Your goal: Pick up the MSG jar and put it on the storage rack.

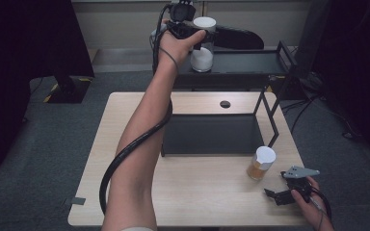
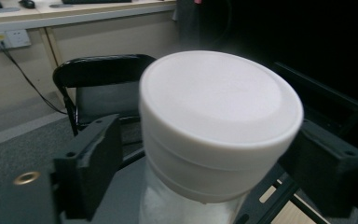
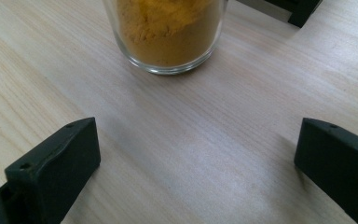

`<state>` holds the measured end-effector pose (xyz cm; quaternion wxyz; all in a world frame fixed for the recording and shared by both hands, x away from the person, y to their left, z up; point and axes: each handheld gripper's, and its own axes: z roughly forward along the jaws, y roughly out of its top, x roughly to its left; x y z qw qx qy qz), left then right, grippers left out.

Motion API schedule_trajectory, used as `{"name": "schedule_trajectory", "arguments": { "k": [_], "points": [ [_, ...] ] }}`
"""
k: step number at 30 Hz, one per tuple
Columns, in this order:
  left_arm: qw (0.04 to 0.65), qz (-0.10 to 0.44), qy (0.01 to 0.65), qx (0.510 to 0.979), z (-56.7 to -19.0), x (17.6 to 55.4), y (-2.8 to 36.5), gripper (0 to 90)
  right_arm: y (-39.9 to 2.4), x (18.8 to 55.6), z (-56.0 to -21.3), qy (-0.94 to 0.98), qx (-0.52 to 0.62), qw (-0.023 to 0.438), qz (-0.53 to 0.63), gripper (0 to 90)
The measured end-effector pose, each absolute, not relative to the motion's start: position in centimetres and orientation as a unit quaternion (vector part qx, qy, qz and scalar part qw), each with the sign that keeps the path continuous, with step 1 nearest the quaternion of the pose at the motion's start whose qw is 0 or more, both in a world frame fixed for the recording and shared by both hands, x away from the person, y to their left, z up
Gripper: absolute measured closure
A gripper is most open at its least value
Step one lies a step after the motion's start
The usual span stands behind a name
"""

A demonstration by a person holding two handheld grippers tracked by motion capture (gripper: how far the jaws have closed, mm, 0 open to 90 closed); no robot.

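While the left gripper (image 1: 192, 34) pinches the upright white-lidded jar (image 1: 203, 44) on the far shelf (image 1: 250, 61), the right gripper (image 1: 277, 191) waits spread, orange-powder jar (image 1: 261, 163) just ahead.

The high view looks forward and down from above the person's side, taking in the whole pale wooden tabletop (image 1: 125, 192) and the black metal two-tier shelf rack (image 1: 241, 65) beyond it. The left gripper view rides up at the rack's top level, facing a black folding chair (image 2: 98, 74) and a beige wall, and sits very close to the white-lidded clear jar of white powder (image 2: 219, 126); that same jar (image 1: 203, 43) shows far off in the high view. The right gripper view hovers low over the tabletop (image 3: 191, 149), tilted down, near the clear glass jar of orange-brown powder (image 3: 165, 32), which the high view shows too (image 1: 261, 163).
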<state>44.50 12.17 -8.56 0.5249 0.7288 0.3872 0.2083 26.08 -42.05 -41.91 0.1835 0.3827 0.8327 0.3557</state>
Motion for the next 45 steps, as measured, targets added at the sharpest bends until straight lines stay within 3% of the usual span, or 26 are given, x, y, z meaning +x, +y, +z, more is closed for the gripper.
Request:
{"name": "schedule_trajectory", "arguments": {
  "k": [6,15,45],
  "points": [
    [0.526,0.203,0.398,0.723,-8.7,43.9,12.7,3.7,-42.0,26.1,-41.9,0.833,0.383,0.184,0.356,0.0],
    [0.529,0.200,0.398,0.722,-9.2,43.0,13.5,0.7,-42.0,26.1,-41.9,0.833,0.383,0.184,0.356,0.0],
    [0.549,0.164,0.348,0.741,-12.6,39.4,15.5,0.5,-42.0,26.1,-41.9,0.832,0.383,0.184,0.356,0.0]
  ]
}}
